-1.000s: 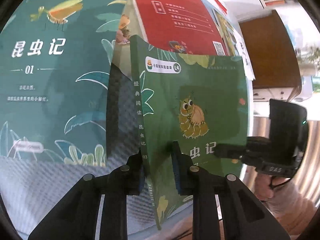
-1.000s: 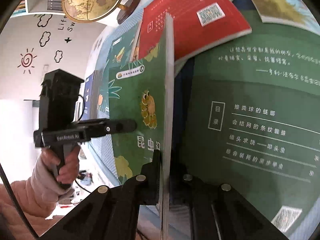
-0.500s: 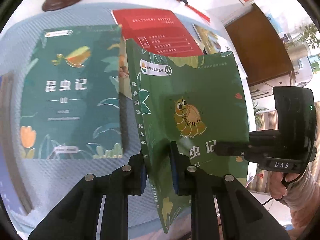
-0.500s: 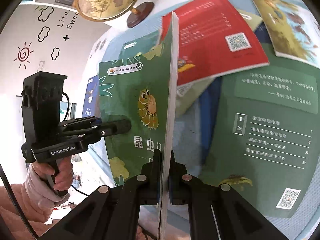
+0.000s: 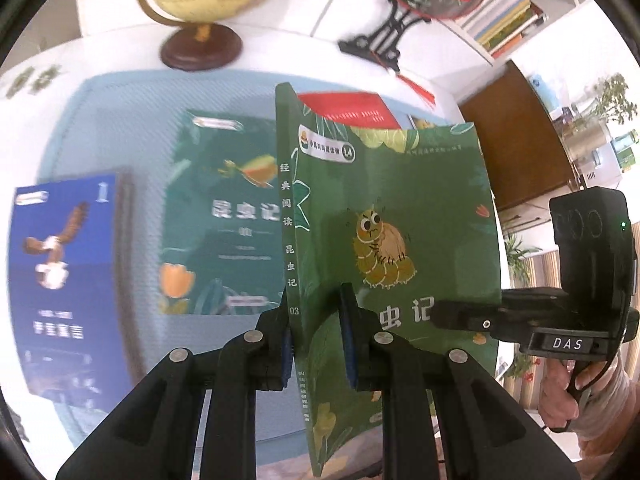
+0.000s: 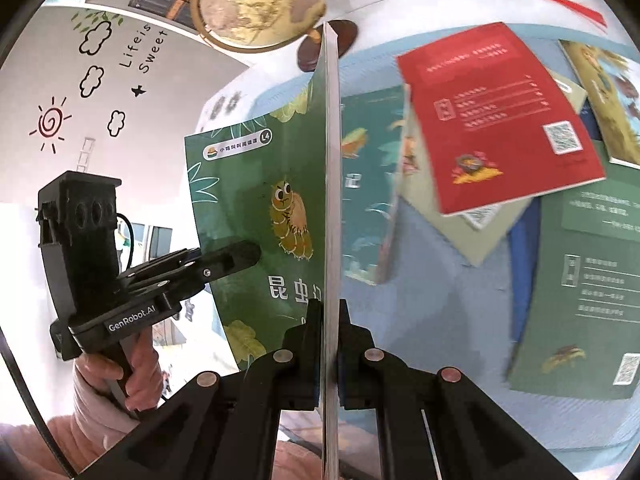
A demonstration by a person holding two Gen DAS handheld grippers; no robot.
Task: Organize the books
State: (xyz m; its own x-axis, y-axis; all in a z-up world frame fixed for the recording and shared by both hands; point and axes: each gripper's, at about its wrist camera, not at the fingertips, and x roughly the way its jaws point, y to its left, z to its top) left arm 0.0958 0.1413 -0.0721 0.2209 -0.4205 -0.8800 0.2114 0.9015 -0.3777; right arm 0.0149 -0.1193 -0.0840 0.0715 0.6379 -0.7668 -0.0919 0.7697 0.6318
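A green book with a yellow caterpillar on its cover (image 5: 400, 216) is held upright in the air above the table. My left gripper (image 5: 318, 336) is shut on its spine end. My right gripper (image 6: 329, 332) is shut on the open page edge of the same green book (image 6: 256, 208). Each gripper shows in the other's view: the right gripper (image 5: 448, 316) at the cover's right side, the left gripper (image 6: 244, 256) at the cover's left. Below lie a teal book (image 5: 224, 216), a blue book with a bird (image 5: 64, 272), a red book (image 6: 496, 116) and a dark green book (image 6: 580, 272).
A globe on a wooden base (image 5: 200, 44) and a round red-flower ornament on a black stand (image 5: 400, 20) stand at the back of the light blue mat (image 5: 100, 128). A yellow picture book (image 6: 604, 92) lies at the far right. A person's hand (image 6: 120, 376) holds the left gripper's handle.
Both grippers have risen with the green book held between them, away from the table. The books below look smaller, and the globe, ornament and blue book have come into the left wrist view.
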